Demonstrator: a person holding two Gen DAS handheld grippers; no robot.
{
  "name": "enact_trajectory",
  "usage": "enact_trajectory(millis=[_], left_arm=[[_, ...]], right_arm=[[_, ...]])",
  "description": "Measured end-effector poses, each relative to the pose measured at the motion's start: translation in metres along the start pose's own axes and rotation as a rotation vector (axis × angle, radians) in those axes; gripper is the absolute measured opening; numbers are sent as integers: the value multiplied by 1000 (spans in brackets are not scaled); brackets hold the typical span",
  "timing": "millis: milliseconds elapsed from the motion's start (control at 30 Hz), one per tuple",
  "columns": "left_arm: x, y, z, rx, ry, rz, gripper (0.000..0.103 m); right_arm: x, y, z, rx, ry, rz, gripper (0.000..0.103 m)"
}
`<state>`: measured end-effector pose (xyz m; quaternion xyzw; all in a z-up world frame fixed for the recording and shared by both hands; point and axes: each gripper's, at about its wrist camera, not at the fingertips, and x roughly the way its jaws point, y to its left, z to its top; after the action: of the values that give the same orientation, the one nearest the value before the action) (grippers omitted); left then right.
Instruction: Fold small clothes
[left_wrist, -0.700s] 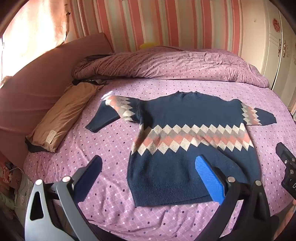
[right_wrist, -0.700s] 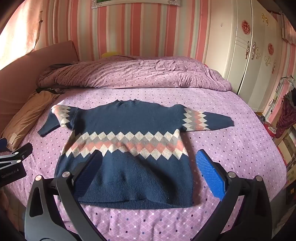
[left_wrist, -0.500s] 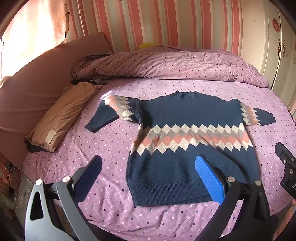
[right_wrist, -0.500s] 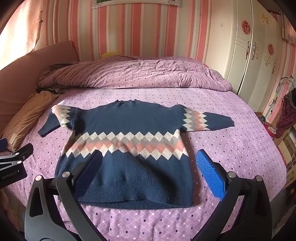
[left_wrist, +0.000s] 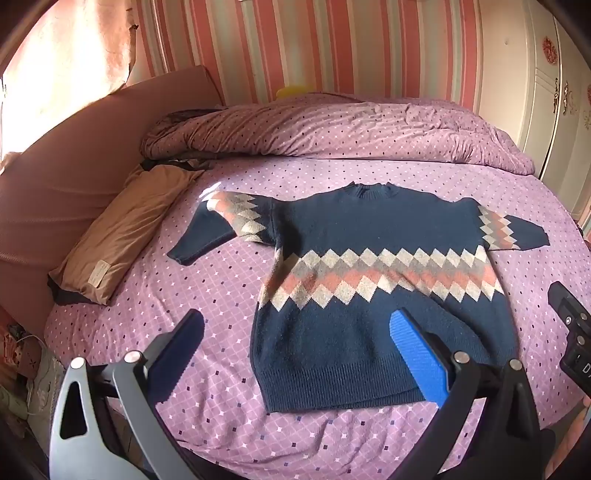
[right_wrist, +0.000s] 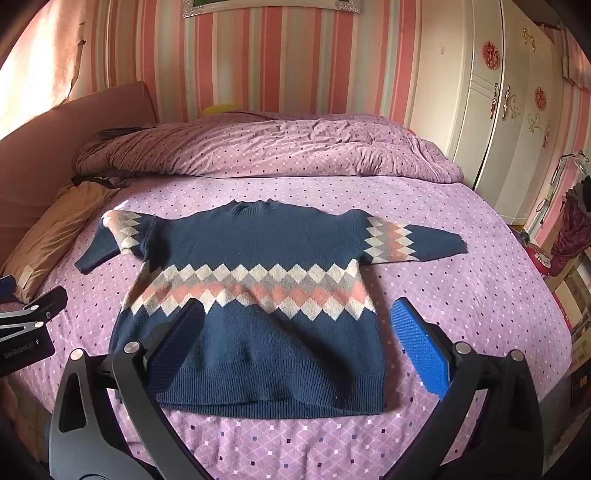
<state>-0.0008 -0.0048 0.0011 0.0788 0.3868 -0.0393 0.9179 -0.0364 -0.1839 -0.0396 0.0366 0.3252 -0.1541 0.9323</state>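
Note:
A small navy sweater (left_wrist: 369, 236) with a band of pink, grey and cream diamonds lies flat and spread out on the purple dotted bedsheet (left_wrist: 229, 280), both sleeves out to the sides. It also shows in the right wrist view (right_wrist: 258, 243). My left gripper (left_wrist: 295, 339) is open and empty, held above the sweater's lower left corner. My right gripper (right_wrist: 295, 339) is open and empty, held above the sweater's lower right part. Neither touches the cloth.
A bunched purple duvet (left_wrist: 332, 129) lies across the far side of the bed. A tan pillow (left_wrist: 122, 229) lies at the left by the padded headboard (left_wrist: 74, 155). A white wardrobe (right_wrist: 498, 110) stands at the right. The bed's near edge is just below the grippers.
Both grippers have drifted very slightly; the sweater sits a touch lower left in the left view. The sweater itself has not moved.

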Motion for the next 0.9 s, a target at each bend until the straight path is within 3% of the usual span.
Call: enact_trajectory(millis=[900], left_arm=[[5,-2,1,0,1,-6,101]], right_arm=[[1,-2,3,3,3,0,100]])
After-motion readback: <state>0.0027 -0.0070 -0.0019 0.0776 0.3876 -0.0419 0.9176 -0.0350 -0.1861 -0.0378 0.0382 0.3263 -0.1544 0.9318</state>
